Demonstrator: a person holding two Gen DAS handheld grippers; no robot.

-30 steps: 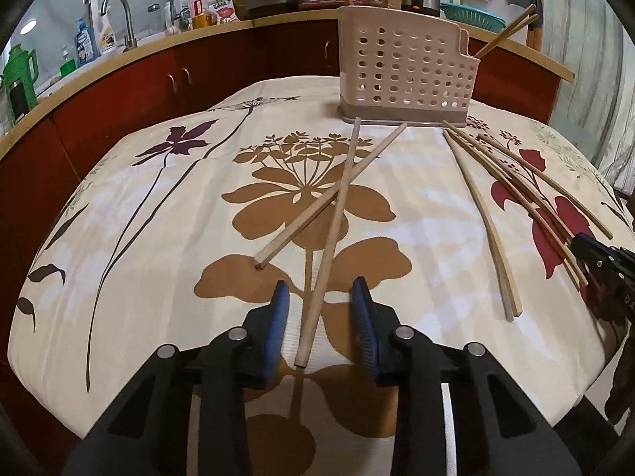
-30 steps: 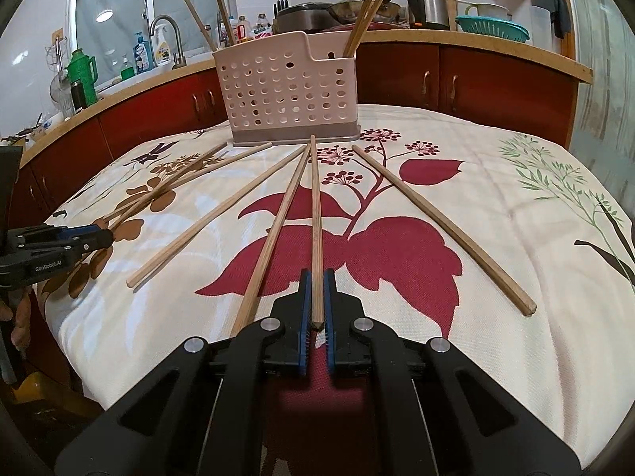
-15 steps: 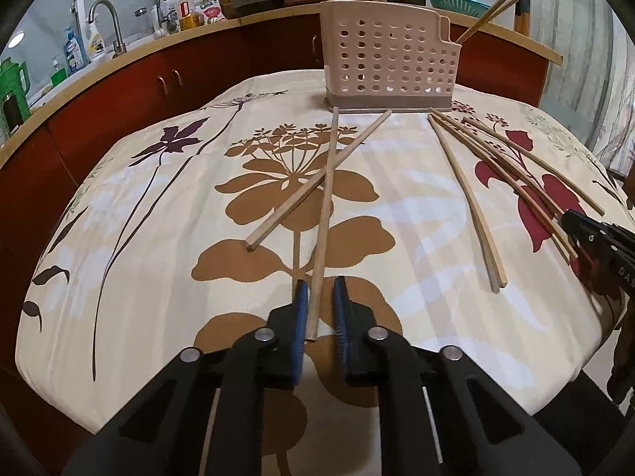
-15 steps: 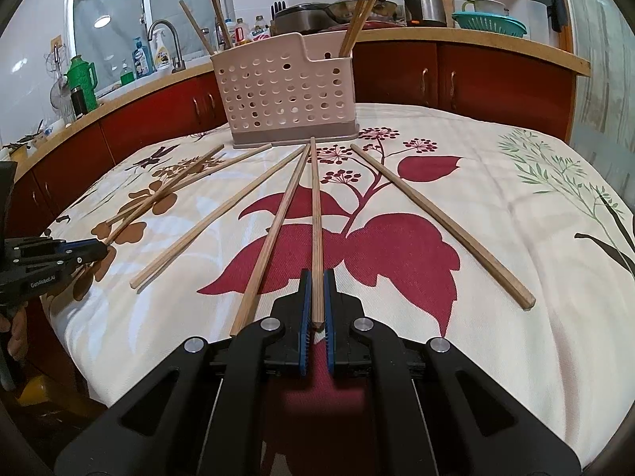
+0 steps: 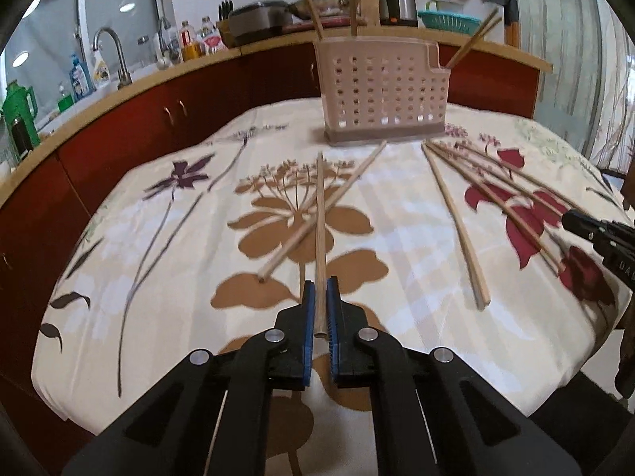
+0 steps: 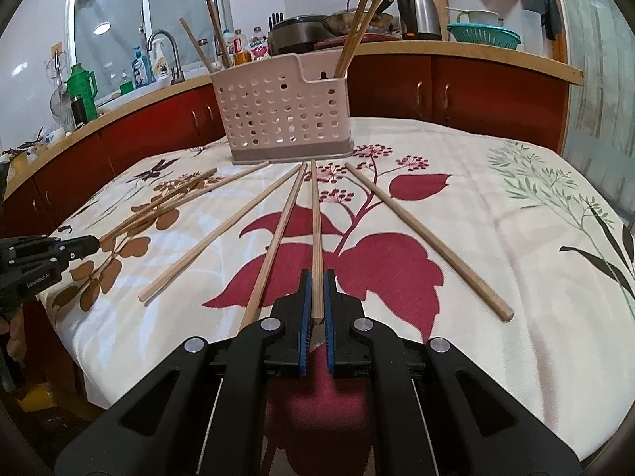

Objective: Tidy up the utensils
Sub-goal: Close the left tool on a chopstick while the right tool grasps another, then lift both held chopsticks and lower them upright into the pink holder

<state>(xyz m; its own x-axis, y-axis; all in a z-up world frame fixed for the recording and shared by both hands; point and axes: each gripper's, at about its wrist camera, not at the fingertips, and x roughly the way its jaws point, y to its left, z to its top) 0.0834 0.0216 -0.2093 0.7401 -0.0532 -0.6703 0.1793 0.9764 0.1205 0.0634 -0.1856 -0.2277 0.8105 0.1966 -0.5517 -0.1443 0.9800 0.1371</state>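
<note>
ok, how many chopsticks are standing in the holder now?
4. Two chopsticks stand at the holder's left end in the right wrist view; two more lean from its lower right compartment. Others could hide behind its wall.

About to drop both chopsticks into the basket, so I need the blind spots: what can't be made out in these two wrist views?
- Perforated basket: its inside and dividers are hidden by its own walls in both views.
- Left hand-held gripper: the held chopstick has its far tip smeared by motion blur.
- Right hand-held gripper: its chopstick hides the cloth beneath it.
- Person: cut off by the frame edges.
</note>
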